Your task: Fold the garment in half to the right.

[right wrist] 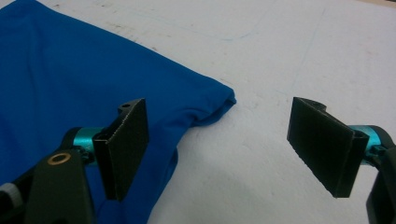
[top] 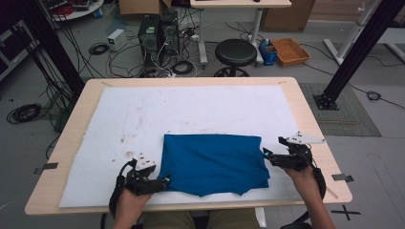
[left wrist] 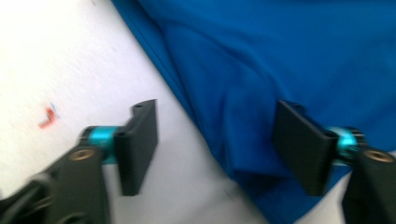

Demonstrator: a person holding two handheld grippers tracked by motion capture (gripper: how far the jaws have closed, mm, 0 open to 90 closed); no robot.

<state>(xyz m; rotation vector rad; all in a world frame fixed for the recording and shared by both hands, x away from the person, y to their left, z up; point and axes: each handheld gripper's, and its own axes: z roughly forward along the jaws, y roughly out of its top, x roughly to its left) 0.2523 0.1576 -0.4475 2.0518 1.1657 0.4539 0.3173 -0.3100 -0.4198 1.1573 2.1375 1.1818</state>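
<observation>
Cables and a black stool lie beyond the light wooden table (top: pixel 57 143), which is covered by a stained white sheet (top: pixel 200 109). At the left, the left gripper (top: pixel 163 180) is held wide astride the soft folded blue cloth's (top: pixel 212 163) near corner. At the right, the right gripper (top: pixel 266 153), equally wide, is poised at the rounded far corner. Another fold seems intended; both corners must be pinched first.

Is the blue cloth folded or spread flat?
Folded: the blue cloth forms a compact rectangle, with doubled layers visible at its edge in the right gripper view.
</observation>
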